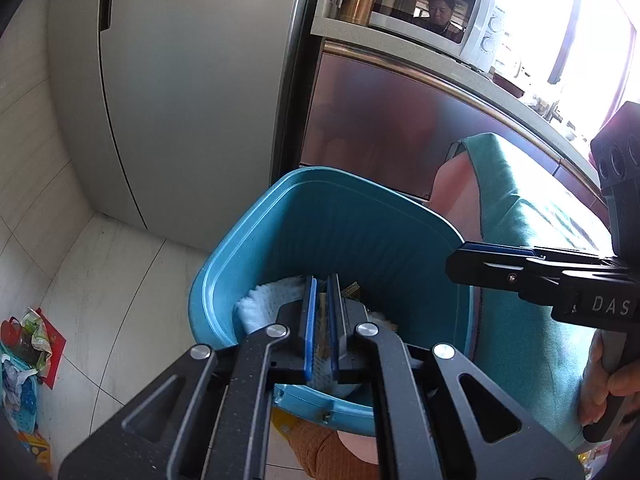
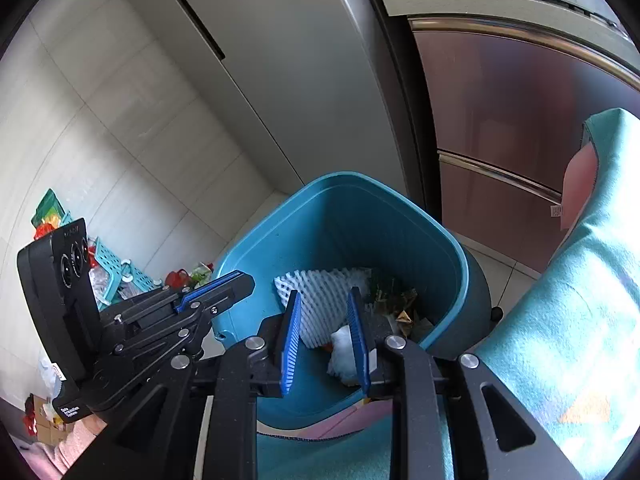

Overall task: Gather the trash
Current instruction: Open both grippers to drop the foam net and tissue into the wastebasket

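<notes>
Teal plastic: the trash bin (image 2: 352, 216) stands on the floor, right of the grey fridge (image 2: 280, 80).
Far left: floor litter (image 2: 100, 264) around a turquoise basket.
Left gripper (image 1: 322, 312): fingers nearly closed over the bin; a thin scrap seems to sit between them, contact unclear.
Bin contents: white foam netting (image 2: 324, 292), paper scraps.
Right gripper (image 2: 326, 336): fingers partly open, gripping nothing, above the bin.
Right: teal cloth (image 2: 580, 320).
</notes>
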The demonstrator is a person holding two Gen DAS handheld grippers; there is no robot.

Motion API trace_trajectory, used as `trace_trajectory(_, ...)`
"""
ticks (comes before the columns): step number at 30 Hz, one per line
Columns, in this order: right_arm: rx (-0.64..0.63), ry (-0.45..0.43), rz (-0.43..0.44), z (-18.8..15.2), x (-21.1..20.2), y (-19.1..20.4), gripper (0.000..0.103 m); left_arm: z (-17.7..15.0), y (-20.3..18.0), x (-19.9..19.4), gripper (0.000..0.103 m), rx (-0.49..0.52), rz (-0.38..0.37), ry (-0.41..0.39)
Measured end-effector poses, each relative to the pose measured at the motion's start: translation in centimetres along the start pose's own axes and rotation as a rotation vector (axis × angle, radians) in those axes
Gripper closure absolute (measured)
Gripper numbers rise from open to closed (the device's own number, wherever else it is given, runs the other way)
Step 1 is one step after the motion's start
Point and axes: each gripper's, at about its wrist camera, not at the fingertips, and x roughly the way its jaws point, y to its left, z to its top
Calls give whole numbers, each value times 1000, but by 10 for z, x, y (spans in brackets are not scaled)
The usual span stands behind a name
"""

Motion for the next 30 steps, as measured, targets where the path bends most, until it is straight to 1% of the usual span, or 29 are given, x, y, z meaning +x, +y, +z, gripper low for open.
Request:
trace_trajectory(4,3,-19,12,-9,-9,-1,80,0,-5,-7,96,9,-13,-18)
trace_trajectory(8,0,-51,24,-19,-28,-7,79,-1,-15,-21,90,32,-47,-51)
trace_trajectory(9,-3,-65,26,-22,-34,-8,79,0,-19,-25,87,39,-59,-60)
trace_trajectory(10,-5,-80,27,-26,-42,-10,74,0,-24,-30,85,47,-73,-72)
trace_trajectory(11,-10,-92,28,-29,-49,-10,71,1,-28,-34,80,54,-85,-83)
trace_trajectory(12,-18,-109,27,-34,-58,-11,71,2,-33,-38,74,59,-99,-92)
trace_trajectory(15,-26,-154,16,-47,-85,-16,71,4,-52,-49,73,87,-150,-119)
trace_trajectory(18,-4,-205,-4,-63,-117,-28,69,4,-74,-56,72,122,-199,-132)
trace_trajectory(22,61,-277,-52,-87,-163,-55,67,3,-109,-63,71,182,-265,-133)
trace_trajectory(25,120,-331,-111,-106,-198,-78,65,1,-137,-65,71,222,-317,-129)
trace_trajectory(30,224,-424,-254,-139,-255,-117,65,-7,-191,-63,70,291,-394,-107)
